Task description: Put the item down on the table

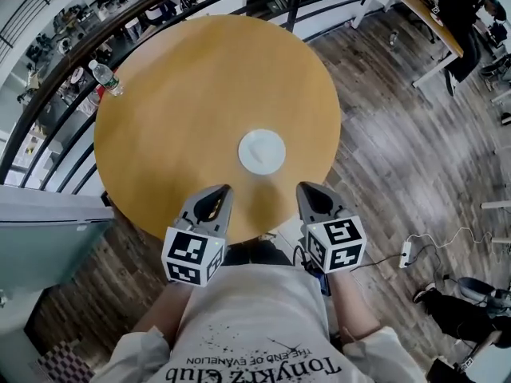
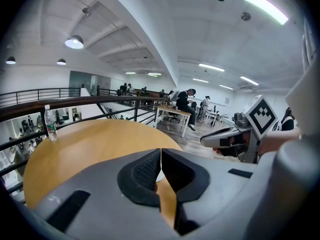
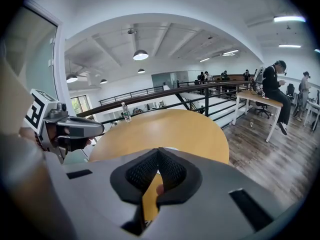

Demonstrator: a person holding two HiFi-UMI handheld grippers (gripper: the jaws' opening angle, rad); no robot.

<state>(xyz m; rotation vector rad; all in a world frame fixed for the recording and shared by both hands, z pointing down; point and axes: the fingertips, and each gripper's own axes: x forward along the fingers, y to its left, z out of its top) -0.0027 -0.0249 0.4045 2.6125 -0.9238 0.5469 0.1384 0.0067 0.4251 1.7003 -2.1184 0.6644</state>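
A flat white round item [image 1: 262,151] lies on the round wooden table [image 1: 176,94], a little toward the near side of its middle. My left gripper [image 1: 223,189] hovers over the near edge, left of the item, with its fingertips together and nothing between them [image 2: 161,151]. Over the same edge, to the item's right, my right gripper [image 1: 304,187] is also shut and empty [image 3: 159,150]. Neither gripper touches the item. In both gripper views the jaws hide most of it.
A water bottle [image 1: 104,76] stands at the table's far left edge. A black railing [image 1: 72,62] curves behind the table. A desk [image 1: 415,6] with a seated person is at the far right. A power strip [image 1: 406,254] lies on the wooden floor.
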